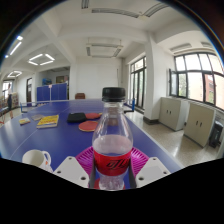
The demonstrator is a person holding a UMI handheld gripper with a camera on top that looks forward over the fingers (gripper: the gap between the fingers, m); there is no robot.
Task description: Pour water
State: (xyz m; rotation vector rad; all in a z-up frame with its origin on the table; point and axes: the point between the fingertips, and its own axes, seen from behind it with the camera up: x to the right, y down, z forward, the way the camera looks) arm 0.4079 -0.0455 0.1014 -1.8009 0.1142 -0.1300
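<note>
The bottle [113,140] stands upright between my fingers, its long axis vertical, black cap up and the red label level with my pink pads [86,157]. My gripper [112,165] looks clamped on its lower body, holding it over the blue table [30,140]. A white cup [37,159] sits near, to the left, so I judge the tilt must go that way.

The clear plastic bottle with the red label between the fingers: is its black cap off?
No. The clear plastic bottle with the red label carries its black cap on the neck, standing between the gripper fingers.
</note>
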